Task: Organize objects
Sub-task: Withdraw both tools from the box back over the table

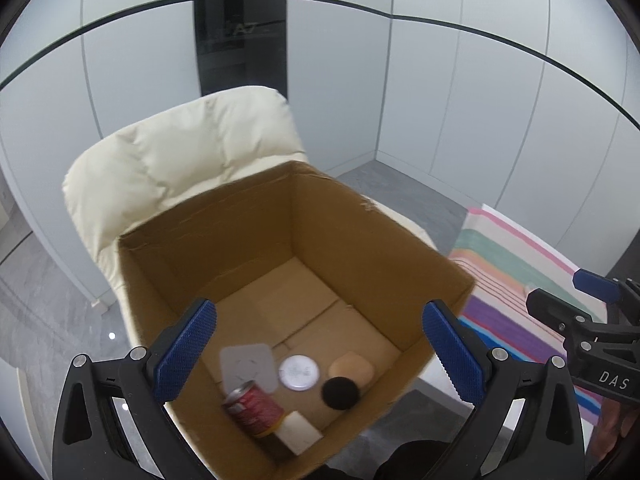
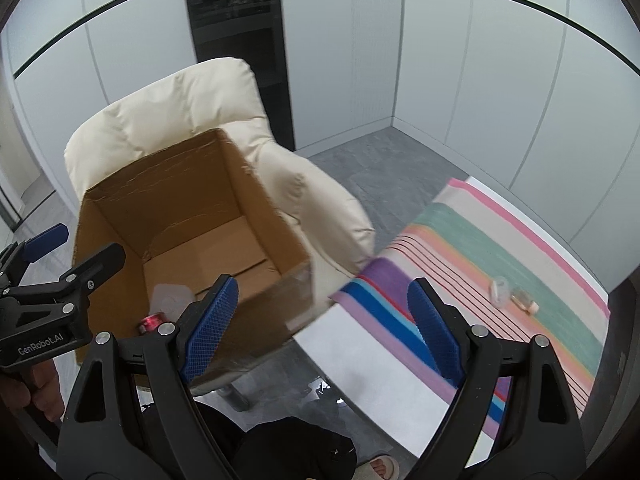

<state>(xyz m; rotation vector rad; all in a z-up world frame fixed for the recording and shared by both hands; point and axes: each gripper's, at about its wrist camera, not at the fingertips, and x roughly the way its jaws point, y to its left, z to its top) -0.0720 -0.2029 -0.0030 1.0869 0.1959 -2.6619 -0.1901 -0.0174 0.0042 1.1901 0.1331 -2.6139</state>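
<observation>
Inside the cardboard box (image 1: 248,216) on the cream chair (image 1: 168,160) lie a red can (image 1: 253,405), a white disc (image 1: 299,372), a black ball (image 1: 340,393) and a tan pad (image 1: 351,368). Above the box, the left gripper (image 1: 320,360) hangs wide open and empty. Beside the box, the right gripper (image 2: 324,332) is likewise spread and empty, over the striped cloth (image 2: 500,264) on the table (image 2: 372,380), where a small bottle (image 2: 525,301) lies.

Soft, even indoor light fills both views, with only faint shadows inside the cardboard box (image 1: 296,248). Fisheye bending curves the wall panels toward dark vignetted corners. Ahead of the left gripper (image 1: 320,352), the red can (image 1: 254,406) is motion-blurred; the box's near edge smears too.
</observation>
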